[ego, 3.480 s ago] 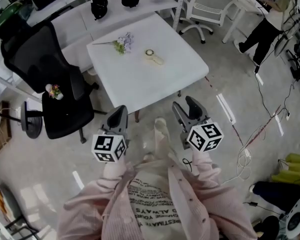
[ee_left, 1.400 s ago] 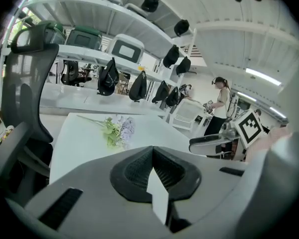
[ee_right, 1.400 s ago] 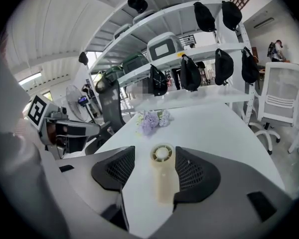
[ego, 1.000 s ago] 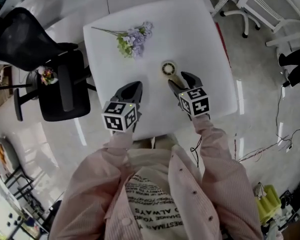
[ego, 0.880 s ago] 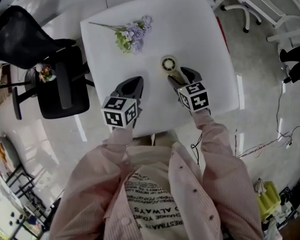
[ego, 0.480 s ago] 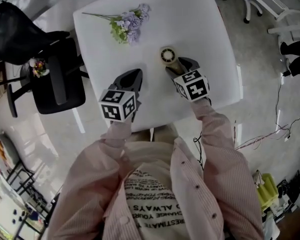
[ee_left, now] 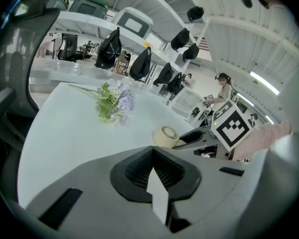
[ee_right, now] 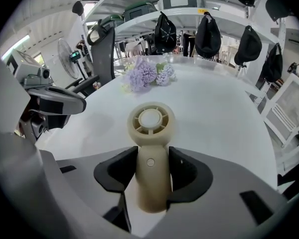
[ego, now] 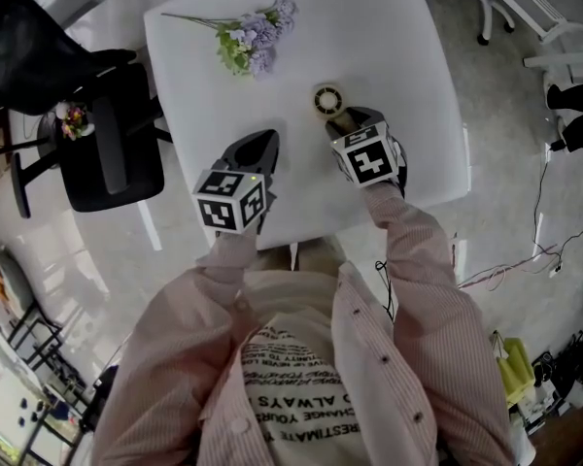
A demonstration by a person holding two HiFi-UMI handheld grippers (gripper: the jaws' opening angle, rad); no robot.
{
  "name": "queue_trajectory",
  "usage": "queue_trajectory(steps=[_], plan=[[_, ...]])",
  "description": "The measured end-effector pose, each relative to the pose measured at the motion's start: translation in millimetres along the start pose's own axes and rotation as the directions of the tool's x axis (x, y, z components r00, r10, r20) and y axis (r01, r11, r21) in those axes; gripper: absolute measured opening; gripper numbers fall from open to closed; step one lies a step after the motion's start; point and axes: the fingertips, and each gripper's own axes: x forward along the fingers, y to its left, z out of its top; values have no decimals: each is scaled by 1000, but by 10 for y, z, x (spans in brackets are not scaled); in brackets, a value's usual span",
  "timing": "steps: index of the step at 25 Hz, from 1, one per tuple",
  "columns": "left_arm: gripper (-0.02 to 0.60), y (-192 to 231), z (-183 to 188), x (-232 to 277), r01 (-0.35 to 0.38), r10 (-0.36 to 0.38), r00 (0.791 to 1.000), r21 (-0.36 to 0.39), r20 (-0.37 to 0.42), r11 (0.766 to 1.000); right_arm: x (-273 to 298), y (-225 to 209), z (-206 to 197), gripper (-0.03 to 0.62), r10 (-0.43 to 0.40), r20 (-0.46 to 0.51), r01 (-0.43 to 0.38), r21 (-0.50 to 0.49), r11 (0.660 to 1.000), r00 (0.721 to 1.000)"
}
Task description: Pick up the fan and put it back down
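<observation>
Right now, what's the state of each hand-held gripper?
Left hand-held gripper: closed, empty.
Right hand-held gripper: jaws closing on the handle of the fan, pads touching both its sides.

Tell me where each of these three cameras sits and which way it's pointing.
Head view: on the person's head, looking steeply down at the table; shows their sleeves, left tool and right tool.
Left gripper view: rides the left tool, looking along its shut jaws across the table toward the flowers.
Right gripper view: rides the right tool, looking along its jaws, closing with the fan handle between them.
Shared: fan and flowers appear in all three; each gripper view catches the other tool.
</observation>
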Motion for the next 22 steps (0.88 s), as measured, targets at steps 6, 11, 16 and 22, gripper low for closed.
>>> queue_trajectory(steps=[6,11,16,22], plan=[[2,-7,-37,-31,-10,10,1000,-7,7,1000,-8,13,-3,186,-1,-2,1,4,1000,1000],[2,-20,-44,-71,-15,15,1000,-6,12,1000,-62,49,-3,184,6,42,-7,19,1000,999],[2,-42,-19,-117,-17,17,1000,0,24,1000,-151,37,50,184,2,100,-8,59,998,995],[2,-164,118,-263,-20,17,996,39,84,999,-360,30,121,184,-4,172,-16,116,993,985]])
